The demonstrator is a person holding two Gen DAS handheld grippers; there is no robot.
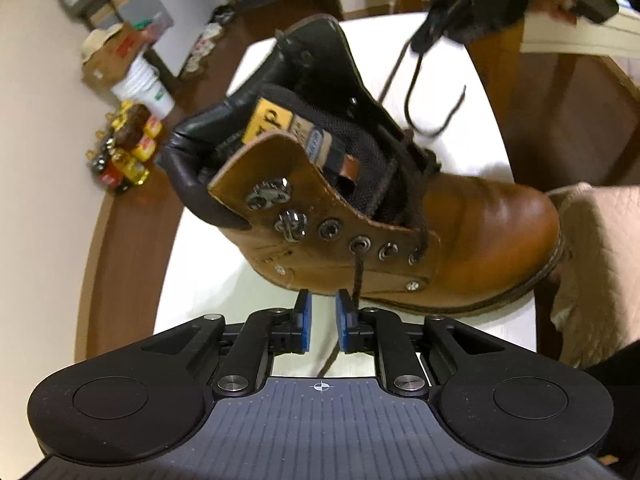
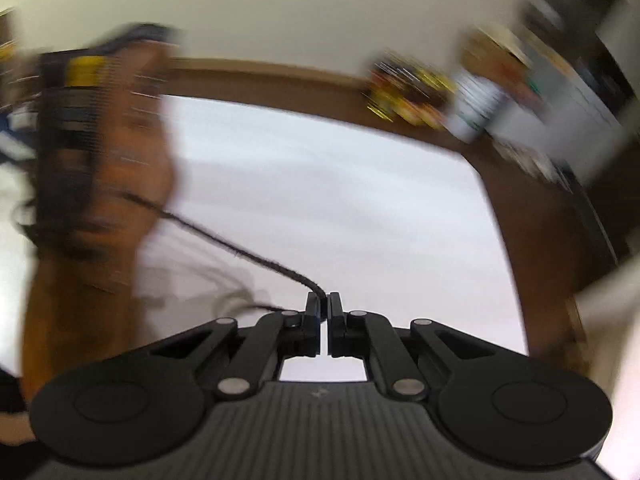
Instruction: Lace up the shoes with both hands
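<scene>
A brown boot [image 1: 400, 208] stands on the white desk [image 1: 472, 80], toe to the right. The left gripper [image 1: 322, 300] is parted just below its side, a dark lace [image 1: 357, 272] hanging from an eyelet beside one pad. The right gripper [image 2: 323, 300] is clamped on the lace's other end [image 2: 240, 250]; that view is blurred.

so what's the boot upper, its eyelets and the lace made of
Boot upper: looks like smooth tan leather, with a soft sheen on the toe. Eyelets: shiny silvery rings, probably metal. Lace: dark, matte cord, likely woven fabric; its weave is too fine to tell.
</scene>
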